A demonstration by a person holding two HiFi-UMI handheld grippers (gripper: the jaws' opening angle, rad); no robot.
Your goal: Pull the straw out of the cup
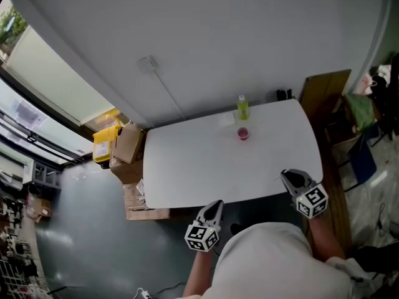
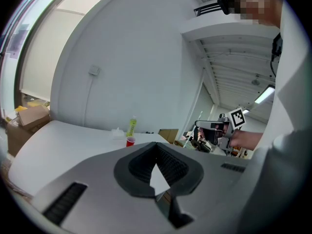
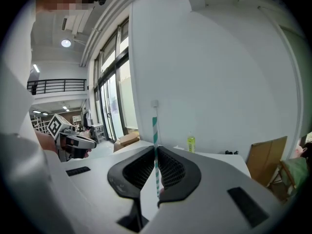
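A small red cup (image 1: pixel 242 133) stands far back on the white table (image 1: pixel 187 167), with no straw showing in it; it also appears in the left gripper view (image 2: pixel 130 141). My right gripper (image 1: pixel 287 174) hovers at the table's near right edge, shut on a green-and-white striped straw (image 3: pixel 155 130) that stands upright between its jaws (image 3: pixel 156 147). My left gripper (image 1: pixel 215 203) sits at the table's front edge, well short of the cup. Its jaws (image 2: pixel 156 145) meet at the tips with nothing between them.
A yellow-green bottle (image 1: pixel 242 107) stands just behind the cup, with a crumpled white wad (image 2: pixel 117 132) beside it. Cardboard boxes (image 1: pixel 128 145) and a yellow box (image 1: pixel 106 139) sit off the table's left side. A wooden board (image 1: pixel 324 89) leans at the right.
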